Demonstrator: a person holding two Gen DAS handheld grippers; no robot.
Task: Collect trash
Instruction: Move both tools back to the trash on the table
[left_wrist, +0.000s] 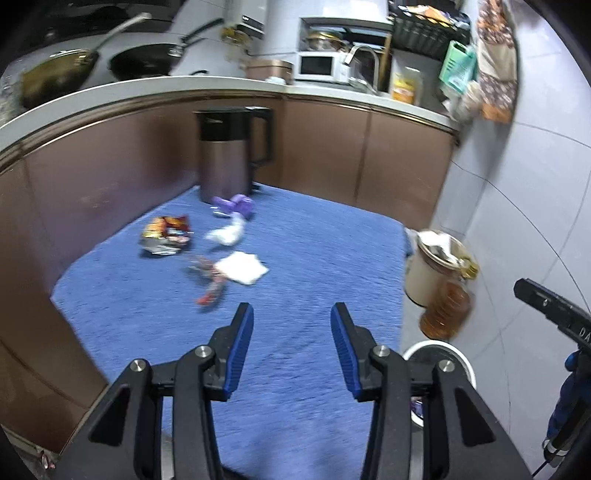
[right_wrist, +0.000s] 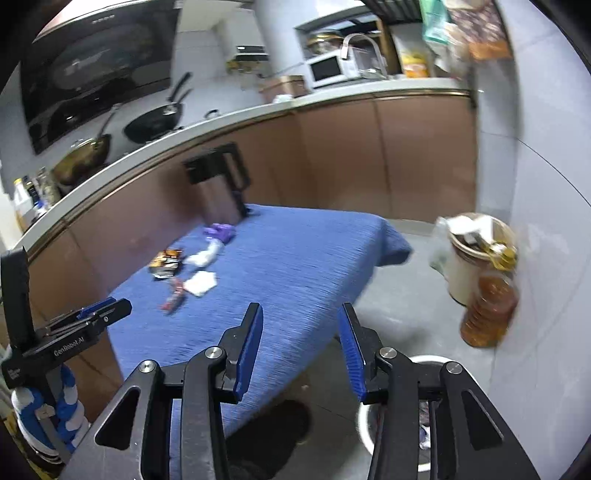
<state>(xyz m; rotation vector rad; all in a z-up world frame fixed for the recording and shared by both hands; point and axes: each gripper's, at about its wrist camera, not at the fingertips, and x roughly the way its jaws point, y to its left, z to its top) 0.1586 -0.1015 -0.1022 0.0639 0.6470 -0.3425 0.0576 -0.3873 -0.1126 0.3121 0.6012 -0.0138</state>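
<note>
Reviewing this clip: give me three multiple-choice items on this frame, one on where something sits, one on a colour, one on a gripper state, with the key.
1. Where does the kettle stand?
A. At the far edge of the cloth-covered table, by the cabinets
B. On the floor beside the bin
C. On the counter next to the microwave

2. What colour is the crumpled glove nearest the kettle?
A. Yellow
B. Purple
C. Green

3. How is the left gripper?
A. Shut on a wrapper
B. Shut on a tissue
C. Open, nothing between its fingers

Key: 1 A, its base rests on the blue cloth before the brown cabinet doors; 2 B, it shows purple in both views; 3 C, only bare cloth shows between the blue pads.
</note>
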